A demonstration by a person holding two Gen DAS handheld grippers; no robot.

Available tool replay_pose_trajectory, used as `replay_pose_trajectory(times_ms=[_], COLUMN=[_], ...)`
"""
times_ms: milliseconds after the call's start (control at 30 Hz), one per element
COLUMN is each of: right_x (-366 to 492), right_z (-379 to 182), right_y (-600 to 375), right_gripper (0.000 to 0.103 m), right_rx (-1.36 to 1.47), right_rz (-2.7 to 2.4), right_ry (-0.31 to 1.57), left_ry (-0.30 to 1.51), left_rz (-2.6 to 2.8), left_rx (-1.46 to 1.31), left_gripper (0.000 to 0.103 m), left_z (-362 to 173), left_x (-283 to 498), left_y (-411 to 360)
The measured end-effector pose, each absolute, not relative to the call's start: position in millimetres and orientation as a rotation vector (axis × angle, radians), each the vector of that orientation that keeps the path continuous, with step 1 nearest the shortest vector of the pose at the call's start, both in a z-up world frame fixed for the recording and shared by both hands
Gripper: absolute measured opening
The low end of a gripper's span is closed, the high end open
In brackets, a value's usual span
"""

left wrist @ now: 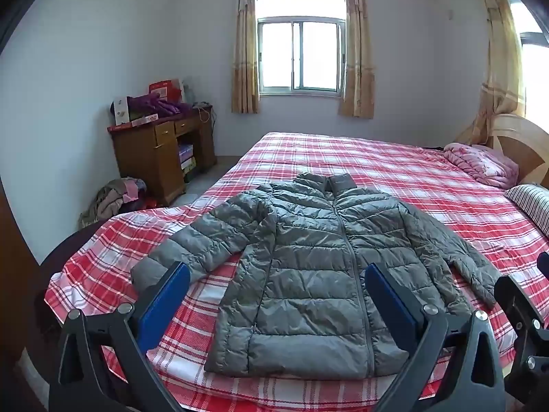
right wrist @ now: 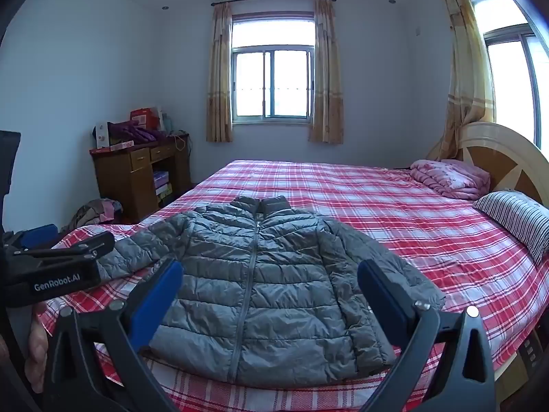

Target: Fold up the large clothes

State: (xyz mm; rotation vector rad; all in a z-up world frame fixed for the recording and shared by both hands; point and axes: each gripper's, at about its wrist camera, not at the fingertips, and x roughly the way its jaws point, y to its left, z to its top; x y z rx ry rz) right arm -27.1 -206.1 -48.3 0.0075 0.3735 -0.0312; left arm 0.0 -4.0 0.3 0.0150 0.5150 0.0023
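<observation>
Left wrist view: grey puffer jacket (left wrist: 302,271) lies flat, zipped, front up on the plaid bed (left wrist: 394,171), hem toward both grippers, collar away, long axis straight ahead. Sleeves splay to either side. Left gripper (left wrist: 276,295) and right gripper (right wrist: 269,292) hover short of the hem, jaws wide apart, holding nothing. Neither looks clearly nearer; each faces its own sleeve side.

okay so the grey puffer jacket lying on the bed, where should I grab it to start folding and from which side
Judging by its pose, take the puffer jacket by its sleeve cuffs, each gripper coming down from its own outer side. It lies flat, zipped, front up on the plaid bed, sleeves angled outward and clear of the body, so the cuffs are free edges. Left gripper suits the left cuff, right gripper the right; both are open.
</observation>
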Motion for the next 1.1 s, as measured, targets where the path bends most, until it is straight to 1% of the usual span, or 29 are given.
replay_pose_trajectory(times_ms=[67, 333, 1100], right_x=[-27, -26, -26], right_z=[-48, -49, -52], right_y=[-206, -205, -204], right_gripper=[0.103, 0.103, 0.103], right_rx=[0.002, 0.004, 0.003], right_rz=[-0.034, -0.033, -0.036], right_ry=[0.371, 0.375, 0.383], left_ry=[0.489, 0.498, 0.479], left_rz=[0.007, 0.017, 0.026], left_rx=[0.023, -0.001, 0.006], left_gripper=[0.102, 0.102, 0.102], left_z=[-1, -1, -3], left_x=[-4, -2, -3], left_y=[-10, 0, 1])
